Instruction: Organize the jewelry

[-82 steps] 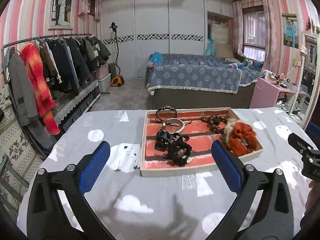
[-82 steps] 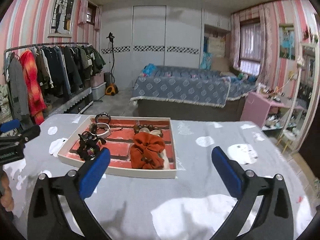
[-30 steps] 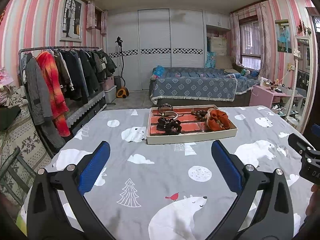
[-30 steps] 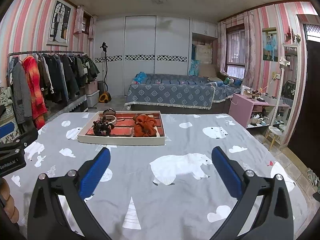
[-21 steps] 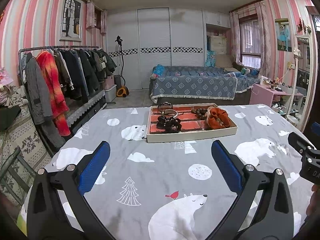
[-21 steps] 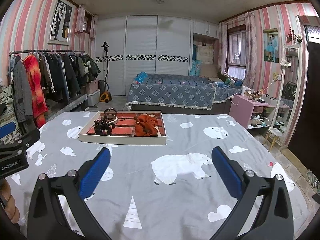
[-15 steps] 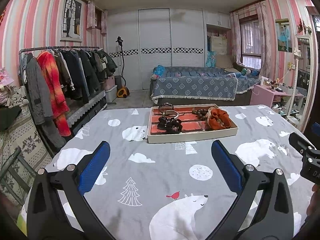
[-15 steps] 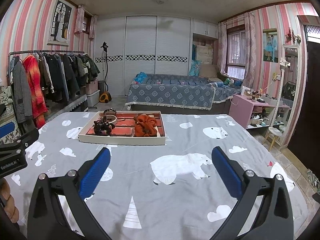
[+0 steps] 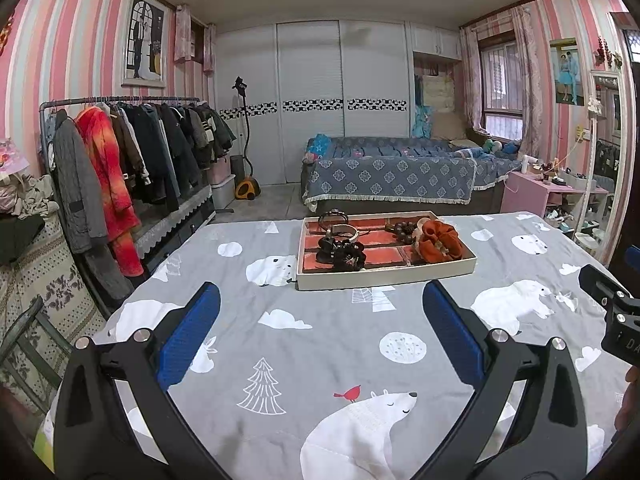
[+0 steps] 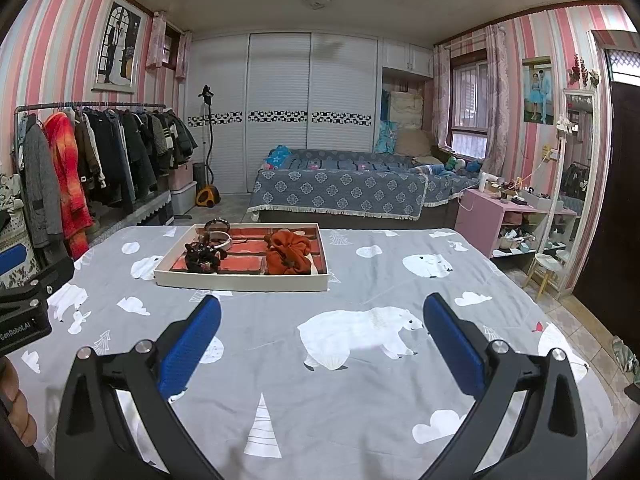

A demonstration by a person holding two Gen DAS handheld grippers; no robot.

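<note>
A bedroom with pink striped walls framed the scene, and a tabletop (image 9: pixel 320 344) under a grey polar-bear cloth filled the foreground. Nearest the cameras, the left gripper (image 9: pixel 320 332) and the right gripper (image 10: pixel 322 334) each hung above bare cloth, their blue-padded fingers (image 9: pixel 188 334) set wide apart with nothing between them. Farther along the tabletop lay a shallow cream-walled tray (image 9: pixel 384 274) with a red brick-pattern floor, well apart from both grippers. It held a dark tangle of hair ties (image 9: pixel 342 251) toward its left, a pale bangle (image 9: pixel 340 230) and a dark ring (image 9: pixel 333 214) at the far left corner, a string of brown beads (image 9: pixel 400 229) at the back and a rust-orange scrunchie (image 9: pixel 438 239) toward its right. Behind the tabletop stood a bed (image 9: pixel 392 176) with a blue patterned cover, a clothes rack (image 9: pixel 120 160) to the left and white wardrobe doors (image 9: pixel 312 100) on the far wall.

Judged from this layout, everything sat inside the tray and no loose piece showed on the cloth, so the sorting appeared finished or nearly so. Any further move would call for a long forward reach to the tray and a careful, narrow pinch on the tangled hair ties.
</note>
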